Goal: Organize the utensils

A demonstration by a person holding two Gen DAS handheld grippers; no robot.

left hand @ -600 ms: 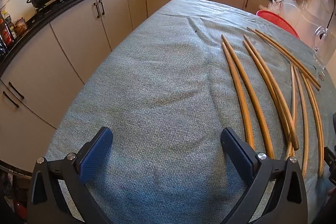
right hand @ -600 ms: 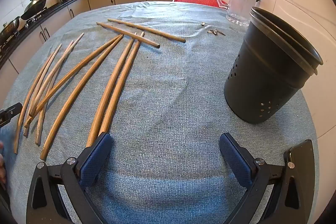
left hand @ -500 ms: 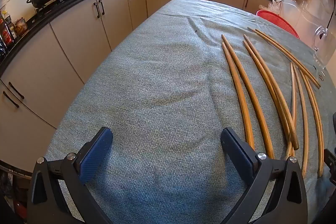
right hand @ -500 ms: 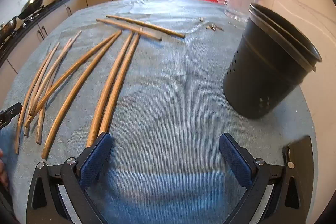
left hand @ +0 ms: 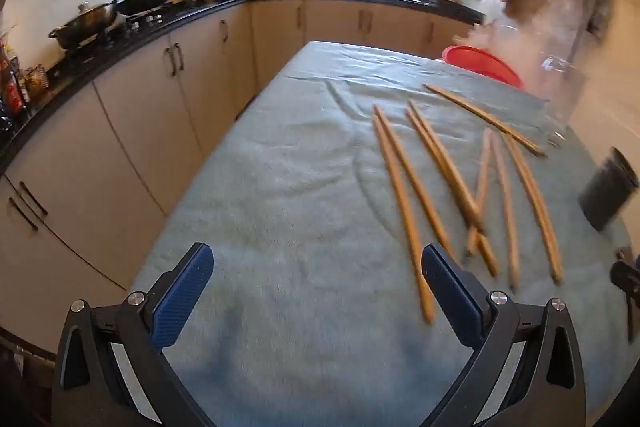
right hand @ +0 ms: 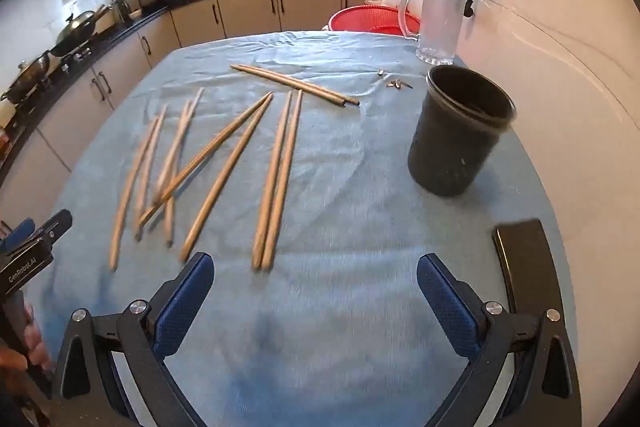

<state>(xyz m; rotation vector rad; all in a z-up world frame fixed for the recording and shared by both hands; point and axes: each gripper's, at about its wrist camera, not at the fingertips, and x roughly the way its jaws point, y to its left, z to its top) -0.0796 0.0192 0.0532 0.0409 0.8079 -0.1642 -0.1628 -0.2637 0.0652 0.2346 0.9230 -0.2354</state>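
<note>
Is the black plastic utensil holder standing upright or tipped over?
Upright. The black plastic utensil holder stands on its base on the grey-blue tablecloth, its open rim facing up.

So the chopsticks (right hand: 224,163) were spread loose over the middle and left of the table (right hand: 360,307), mostly lying lengthwise, a few crossing each other. One pair (right hand: 294,85) sat crosswise behind the rest, toward the far end. The holder cup (right hand: 460,135) stood upright to the right of them, well apart. Behind it, near the wall, was a pitcher (right hand: 438,23), with a basket (right hand: 368,21) just left of that, past the table's far edge. A flat slab (right hand: 528,267) lay by the table's near right edge.
</note>
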